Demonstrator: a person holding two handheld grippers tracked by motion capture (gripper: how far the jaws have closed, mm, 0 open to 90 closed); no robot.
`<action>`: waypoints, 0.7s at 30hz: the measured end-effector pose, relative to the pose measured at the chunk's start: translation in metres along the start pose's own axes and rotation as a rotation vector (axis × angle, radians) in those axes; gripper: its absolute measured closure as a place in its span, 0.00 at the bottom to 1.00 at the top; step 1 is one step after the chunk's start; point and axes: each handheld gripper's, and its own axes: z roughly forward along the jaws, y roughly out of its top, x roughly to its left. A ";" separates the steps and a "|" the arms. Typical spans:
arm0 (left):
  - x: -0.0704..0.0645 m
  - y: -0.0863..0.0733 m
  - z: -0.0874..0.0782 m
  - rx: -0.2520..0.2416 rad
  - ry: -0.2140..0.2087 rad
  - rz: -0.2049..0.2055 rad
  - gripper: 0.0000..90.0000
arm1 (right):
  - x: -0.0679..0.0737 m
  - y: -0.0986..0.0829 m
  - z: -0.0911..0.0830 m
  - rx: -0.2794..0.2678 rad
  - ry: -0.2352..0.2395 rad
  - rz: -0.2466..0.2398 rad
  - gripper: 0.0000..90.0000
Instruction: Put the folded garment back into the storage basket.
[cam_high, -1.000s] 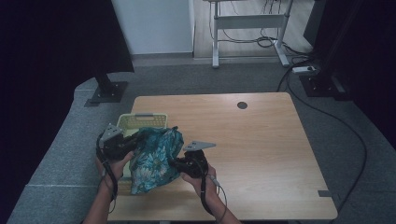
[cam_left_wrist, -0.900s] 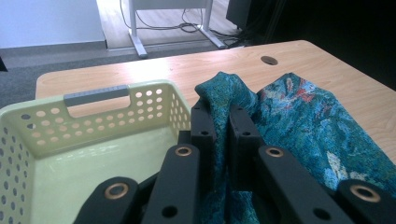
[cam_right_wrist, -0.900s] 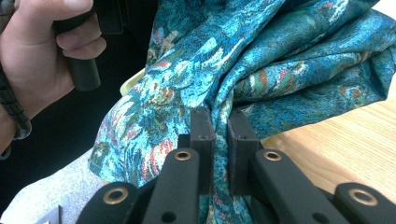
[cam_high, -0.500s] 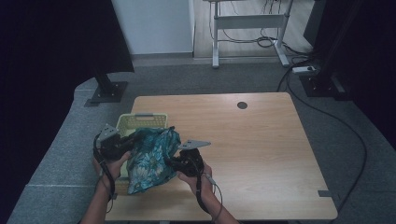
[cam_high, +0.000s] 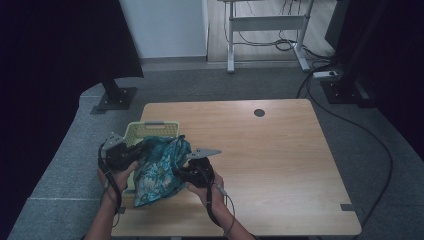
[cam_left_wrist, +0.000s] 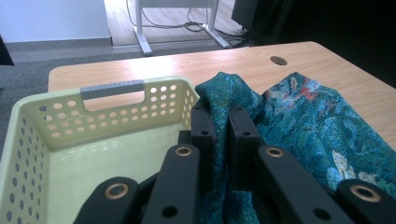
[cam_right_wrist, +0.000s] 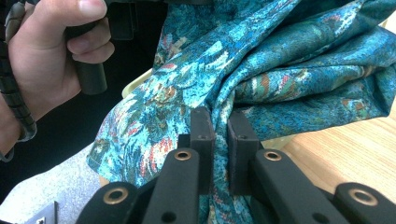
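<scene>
The basket (cam_high: 150, 131) sits at the counter's (cam_high: 280, 150) left edge, open side up, ready to receive. The left hand-held gripper (cam_left_wrist: 219, 140) is clamped on a fold of the cloth (cam_high: 160, 167) just beside the basket's rim. The right hand-held gripper (cam_right_wrist: 219, 149) pinches another fold, so the 2 hold the cloth bunched (partly over the basket) and off the counter.

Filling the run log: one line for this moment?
left gripper: shut on teal cloth | right gripper: shut on teal cloth | cloth beside basket

No legible txt (labels incl.) anywhere.
</scene>
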 end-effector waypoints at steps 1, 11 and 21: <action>0.000 0.000 0.000 -0.001 0.000 0.000 0.92 | 0.000 0.001 0.001 -0.001 0.000 -0.001 0.91; 0.008 0.004 0.000 -0.012 0.007 -0.002 0.92 | 0.001 0.008 0.007 -0.003 0.000 -0.009 0.91; 0.017 0.001 0.002 -0.003 0.012 -0.014 0.92 | -0.001 0.009 0.016 0.002 0.003 -0.006 0.91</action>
